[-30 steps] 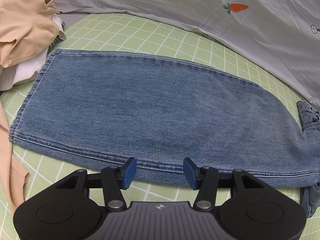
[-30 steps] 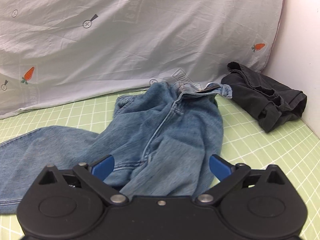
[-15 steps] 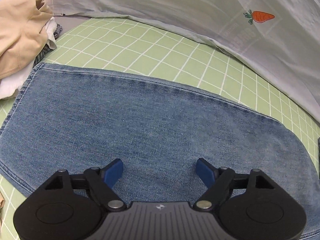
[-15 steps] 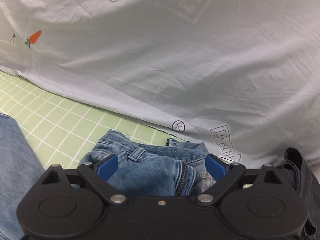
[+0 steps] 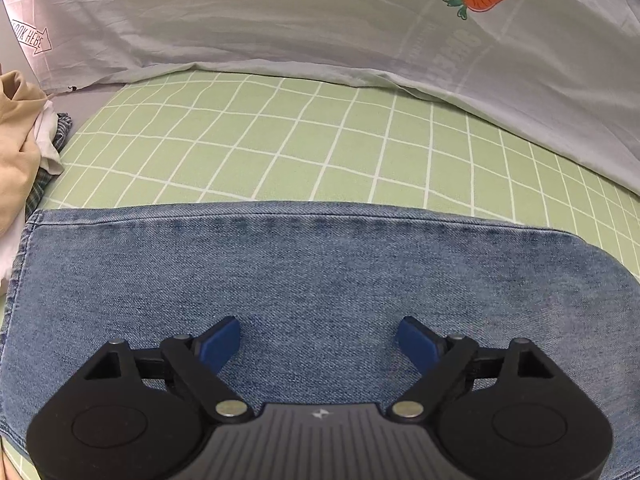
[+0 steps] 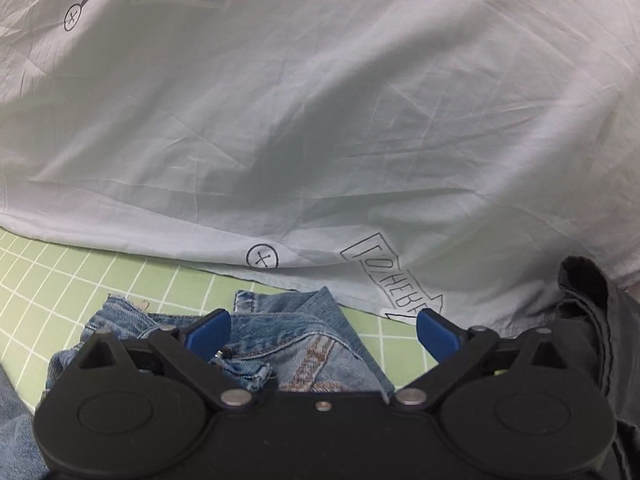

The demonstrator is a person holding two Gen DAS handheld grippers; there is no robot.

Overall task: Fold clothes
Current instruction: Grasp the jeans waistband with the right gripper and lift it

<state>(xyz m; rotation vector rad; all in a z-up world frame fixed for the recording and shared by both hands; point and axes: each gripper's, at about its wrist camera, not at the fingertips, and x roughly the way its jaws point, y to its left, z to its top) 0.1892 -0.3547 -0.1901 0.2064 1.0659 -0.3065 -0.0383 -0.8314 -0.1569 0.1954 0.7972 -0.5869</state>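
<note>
jeans [image 5: 320, 280] are lying on the green checked sheet [image 5: 280, 140], leg end smoothed flat, waistband [image 6: 280, 344] bunched near the pale cover [image 6: 320, 120]. left gripper [image 5: 320, 340] and right gripper [image 6: 320, 332] are being held spread, nothing pinched. before any fold, waistband is best flattened and seams aligned; denim is looking stiff, faded.

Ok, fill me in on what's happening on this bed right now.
A person is folding clothes with two handheld grippers. A pair of blue jeans lies on the green checked sheet. The left gripper is open over the flat denim leg. The right gripper is open over the bunched waistband end, gripping nothing. A dark garment sits at the right, a beige pile at the left, and a pale printed duvet behind.
</note>
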